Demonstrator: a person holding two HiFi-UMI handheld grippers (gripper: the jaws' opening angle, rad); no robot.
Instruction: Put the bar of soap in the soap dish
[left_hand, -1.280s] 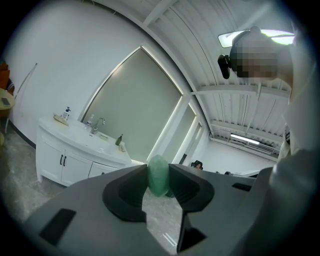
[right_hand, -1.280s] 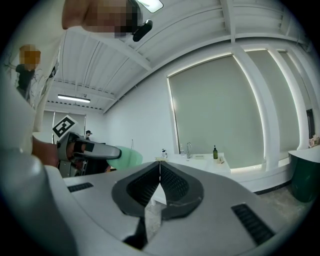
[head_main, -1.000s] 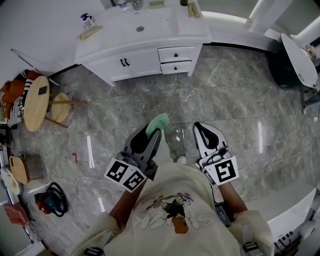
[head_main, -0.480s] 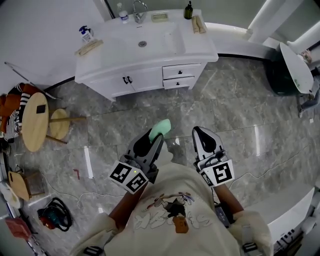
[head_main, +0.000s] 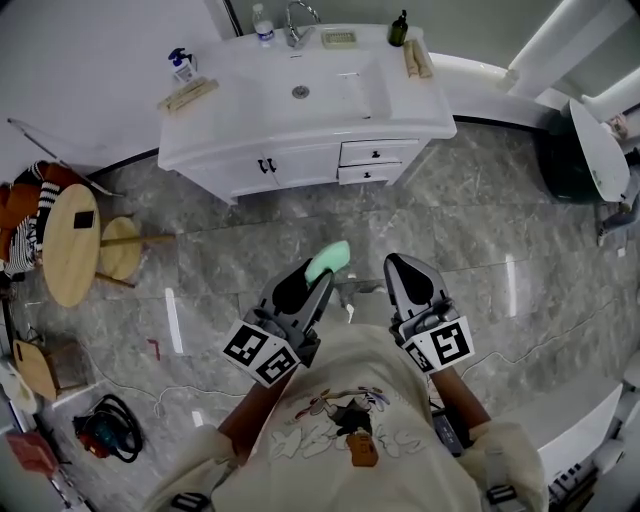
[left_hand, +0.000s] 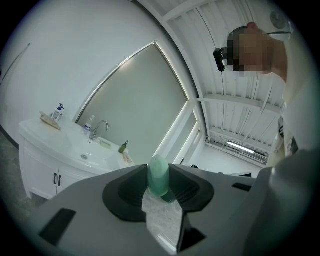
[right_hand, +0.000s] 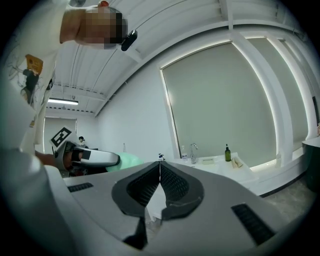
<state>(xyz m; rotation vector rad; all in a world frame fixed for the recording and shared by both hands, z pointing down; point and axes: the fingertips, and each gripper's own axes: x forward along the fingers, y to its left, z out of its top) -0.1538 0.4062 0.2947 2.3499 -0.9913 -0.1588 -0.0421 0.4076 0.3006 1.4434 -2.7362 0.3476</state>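
The lower end of the pale green oval bar of soap (left_hand: 158, 176) is buried between the jaws of the grey left gripper (left_hand: 159, 187). On the white vanity top (head_main: 230, 90), the small rectangular soap dish (head_main: 339, 38) is too small to show its contents. The striped cloth (head_main: 18, 250) is cut off by the head view's left edge

I see the white sink counter (head_main: 230, 110) at twelve o'clock; on it a soap dish (head_main: 339, 38); a spray bottle (head_main: 181, 65) at eleven; a dark bottle (head_main: 399, 28) at one.
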